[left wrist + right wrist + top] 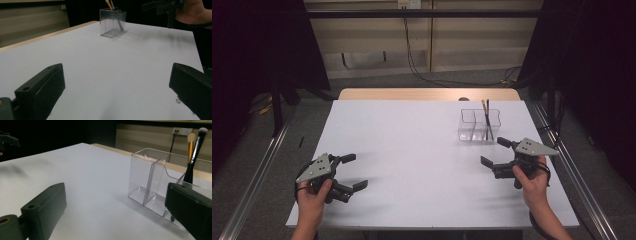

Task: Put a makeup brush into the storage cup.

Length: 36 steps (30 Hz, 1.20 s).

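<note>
Holding right gripper [493, 151] fingers [42, 212] spread wide, empty, just beside clear organizer [479, 125], presumably lining up on the two brushes [486, 117] standing upright in its right compartment. Keeping left gripper [352, 171] fingers [41, 90] equally wide, empty, well apart, probably idling. Resting all on white tabletop [412, 150]; dark curtains, beige wall behind.

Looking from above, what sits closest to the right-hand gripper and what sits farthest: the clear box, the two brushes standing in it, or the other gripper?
1. The clear box, just beyond the right gripper, on the table's right side.
2. The two brushes, standing in the box's right compartment; nearly as near, too close to rank firmly.
3. The left gripper, far across at the table's left near edge.
</note>
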### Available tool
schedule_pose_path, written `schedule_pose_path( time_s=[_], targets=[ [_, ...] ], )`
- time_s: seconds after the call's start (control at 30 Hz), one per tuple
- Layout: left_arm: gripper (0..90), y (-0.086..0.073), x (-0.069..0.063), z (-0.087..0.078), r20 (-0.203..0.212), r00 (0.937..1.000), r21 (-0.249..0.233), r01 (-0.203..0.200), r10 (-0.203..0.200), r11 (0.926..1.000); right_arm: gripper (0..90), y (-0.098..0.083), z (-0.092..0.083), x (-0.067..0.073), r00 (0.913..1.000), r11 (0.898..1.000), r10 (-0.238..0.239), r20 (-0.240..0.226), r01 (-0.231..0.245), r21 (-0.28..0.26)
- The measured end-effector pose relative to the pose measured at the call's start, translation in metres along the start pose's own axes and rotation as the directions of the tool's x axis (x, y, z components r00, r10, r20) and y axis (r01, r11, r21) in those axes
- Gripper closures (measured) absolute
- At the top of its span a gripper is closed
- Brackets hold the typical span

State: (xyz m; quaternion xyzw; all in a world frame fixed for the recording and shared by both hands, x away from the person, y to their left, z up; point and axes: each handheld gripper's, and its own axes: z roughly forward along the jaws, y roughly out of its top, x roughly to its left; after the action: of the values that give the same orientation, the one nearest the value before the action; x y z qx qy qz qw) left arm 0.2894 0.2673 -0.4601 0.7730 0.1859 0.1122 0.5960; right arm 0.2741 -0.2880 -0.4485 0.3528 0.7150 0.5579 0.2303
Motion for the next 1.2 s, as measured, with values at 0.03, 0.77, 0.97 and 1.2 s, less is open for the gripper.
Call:
schedule_pose_path(
  time_s=[0.03,0.77,0.97,1.2],
  targets=[
    [0.2,0.0,0.0,0.0,0.001,1.0,0.0,0.0,0.0,1.0,3.4,0.0,-0.001,0.0,1.0,1.0,0.001,0.003,-0.001,-0.002],
    [0.2,0.0,0.0,0.0,-0.001,0.9999,-0.007,0.01,-0.01,0.9999,3.4,-0.009,-0.016,0.004,0.9999,0.999,-0.014,0.006,0.014,0.031],
    [0.2,0.0,0.0,0.001,0.002,0.9999,-0.006,0.01,-0.01,0.9999,3.4,-0.01,-0.017,0.007,0.9998,0.999,-0.018,-0.004,0.018,0.039],
    [0.2,0.0,0.0,0.0,0.001,0.9999,-0.008,0.011,-0.011,0.9999,3.4,-0.011,-0.02,0.01,0.9995,0.998,-0.032,-0.006,0.032,0.052]
  ],
)
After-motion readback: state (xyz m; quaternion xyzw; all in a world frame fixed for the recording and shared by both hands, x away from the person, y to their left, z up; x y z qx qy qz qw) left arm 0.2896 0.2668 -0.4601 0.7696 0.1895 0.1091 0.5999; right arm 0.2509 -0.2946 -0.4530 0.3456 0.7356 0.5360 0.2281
